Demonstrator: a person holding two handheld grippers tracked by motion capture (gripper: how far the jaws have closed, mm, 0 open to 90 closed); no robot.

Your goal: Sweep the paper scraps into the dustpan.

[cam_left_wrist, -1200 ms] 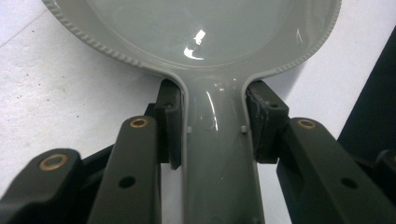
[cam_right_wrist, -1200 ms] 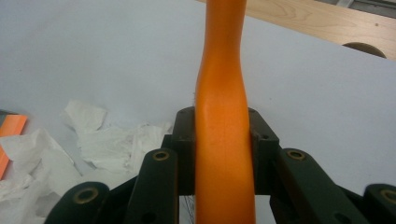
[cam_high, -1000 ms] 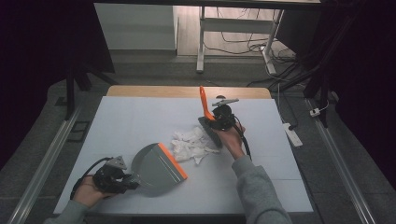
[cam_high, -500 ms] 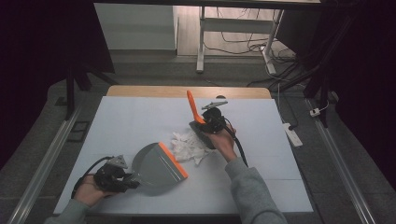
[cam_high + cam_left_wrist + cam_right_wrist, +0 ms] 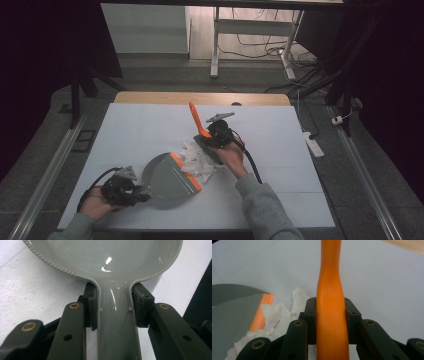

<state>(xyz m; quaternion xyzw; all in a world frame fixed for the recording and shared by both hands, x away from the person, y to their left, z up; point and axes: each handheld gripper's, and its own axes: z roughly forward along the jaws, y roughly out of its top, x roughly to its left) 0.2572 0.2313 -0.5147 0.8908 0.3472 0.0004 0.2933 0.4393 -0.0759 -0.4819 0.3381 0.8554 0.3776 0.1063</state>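
High view: my left gripper [image 5: 131,187] clamps the dustpan [image 5: 169,172] at seven o'clock, tissue [image 5: 199,159] at its lip; right gripper view: jaws clamp the brush handle [image 5: 331,315], a hard sweep could scatter tissue past the lip

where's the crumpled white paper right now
In the high view the crumpled white paper lies mid-table, against the orange lip of the grey dustpan to its left, with the brush held in the right gripper just behind it.
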